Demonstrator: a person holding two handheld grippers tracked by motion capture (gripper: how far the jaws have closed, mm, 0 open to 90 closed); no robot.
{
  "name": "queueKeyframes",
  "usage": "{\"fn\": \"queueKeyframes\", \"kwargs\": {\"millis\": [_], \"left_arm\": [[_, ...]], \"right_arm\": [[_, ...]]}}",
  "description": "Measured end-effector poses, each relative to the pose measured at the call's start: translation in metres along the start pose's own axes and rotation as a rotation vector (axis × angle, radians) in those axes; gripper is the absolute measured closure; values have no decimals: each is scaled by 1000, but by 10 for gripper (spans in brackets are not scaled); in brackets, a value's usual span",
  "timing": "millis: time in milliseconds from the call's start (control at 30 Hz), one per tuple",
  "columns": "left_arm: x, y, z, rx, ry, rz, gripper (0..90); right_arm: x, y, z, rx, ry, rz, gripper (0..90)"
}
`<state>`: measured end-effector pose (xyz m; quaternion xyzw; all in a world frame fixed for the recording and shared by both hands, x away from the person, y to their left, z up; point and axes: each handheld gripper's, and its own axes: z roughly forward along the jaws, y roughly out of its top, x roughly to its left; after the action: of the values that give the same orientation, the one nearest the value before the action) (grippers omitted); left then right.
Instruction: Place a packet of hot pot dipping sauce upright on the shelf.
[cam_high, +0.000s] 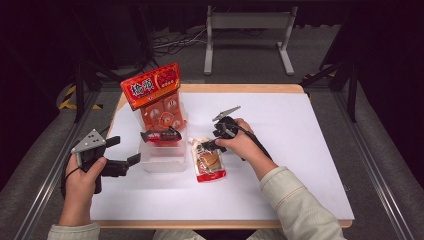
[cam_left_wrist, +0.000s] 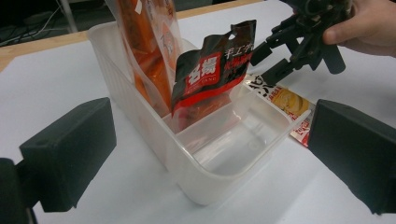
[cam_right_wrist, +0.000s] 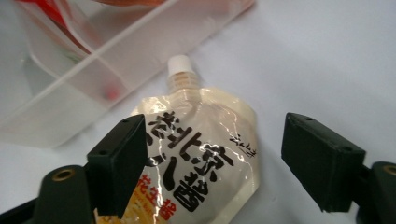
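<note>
Item: spouted sauce pouch (cam_high: 208, 162), cream and red, lying flat on the white table (cam_high: 300, 165) just right of the clear plastic bin (cam_high: 162, 160), white cap pointing to the far side. Holder: my right gripper (cam_high: 216, 142), jaws spread wide, hovering low over the pouch's far end; in the right gripper view the pouch (cam_right_wrist: 196, 163) lies between my two pads, nearer the left one, neither touching it that I can tell. Handling note: I judge the step to be a pick; I should straddle the pouch below the spout, where it is stiffest, and close gently so the film does not slip or buckle. Also in stock: tall orange snack bag (cam_high: 156, 97) and dark red packet (cam_high: 161, 135) standing in the bin's far compartments; near compartment bare. My left gripper (cam_high: 125, 152), jaws apart, waits just left of the bin, holding nothing.
</note>
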<state>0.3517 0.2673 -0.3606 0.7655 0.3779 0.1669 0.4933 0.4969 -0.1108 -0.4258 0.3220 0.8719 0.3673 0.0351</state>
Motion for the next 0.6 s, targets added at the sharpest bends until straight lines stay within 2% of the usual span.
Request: {"fn": "queueKeyframes", "kwargs": {"millis": [267, 567, 600], "left_arm": [[-1, 0, 1, 2, -3, 6, 19], [-2, 1, 3, -2, -5, 29, 17], [-3, 1, 2, -9, -10, 18, 17]], "right_arm": [[-1, 0, 9, 43, -10, 13, 251], [2, 1, 13, 69, -37, -27, 247], [3, 1, 13, 71, -48, -42, 255]]}}
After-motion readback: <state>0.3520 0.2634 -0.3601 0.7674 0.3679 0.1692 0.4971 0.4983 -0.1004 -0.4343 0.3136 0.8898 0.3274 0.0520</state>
